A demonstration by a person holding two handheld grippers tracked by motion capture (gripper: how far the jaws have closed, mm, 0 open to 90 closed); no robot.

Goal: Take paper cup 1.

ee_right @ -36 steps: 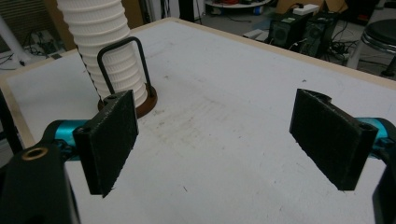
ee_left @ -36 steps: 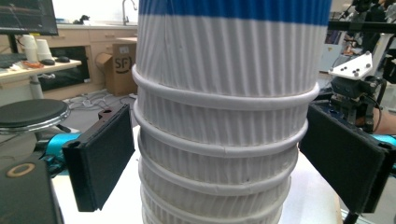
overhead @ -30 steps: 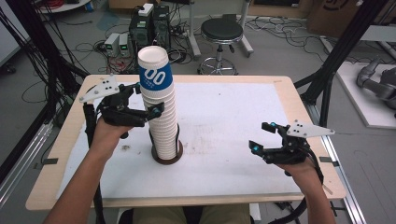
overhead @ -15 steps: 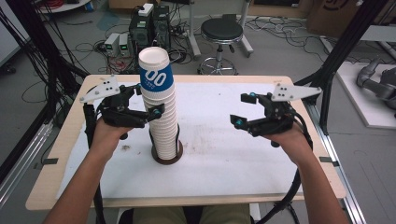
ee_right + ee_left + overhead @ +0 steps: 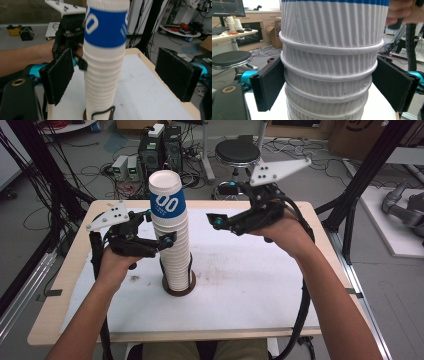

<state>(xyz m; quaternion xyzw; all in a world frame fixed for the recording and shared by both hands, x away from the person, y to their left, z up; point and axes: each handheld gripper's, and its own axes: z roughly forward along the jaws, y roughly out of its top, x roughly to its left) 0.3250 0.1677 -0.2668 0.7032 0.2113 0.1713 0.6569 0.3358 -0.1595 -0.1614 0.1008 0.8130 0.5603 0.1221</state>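
Note:
A tall stack of upturned white ribbed paper cups (image 5: 176,255) stands in a dark round base (image 5: 178,291) on the white mat. The top cup (image 5: 167,202) carries a blue band. My left gripper (image 5: 161,227) clasps the stack at mid-height. Its jaws have just been closing, and in the left gripper view both pads (image 5: 270,85) lie against the stack's (image 5: 329,57) sides. My right gripper (image 5: 223,204) hangs open in the air to the right of the stack's top, pointing at it. In the right gripper view the stack (image 5: 105,62) stands some way off, beyond the wide jaws.
The white mat (image 5: 260,290) covers most of the wooden table (image 5: 55,320). A black stool (image 5: 237,152) and computer boxes (image 5: 160,145) stand on the floor behind the table. Black frame posts rise at both sides. A thin wire clip (image 5: 102,113) sits at the stack's foot.
My right gripper has risen from the table's right front and swung left, up toward the top of the stack. The left gripper has stayed on the stack.

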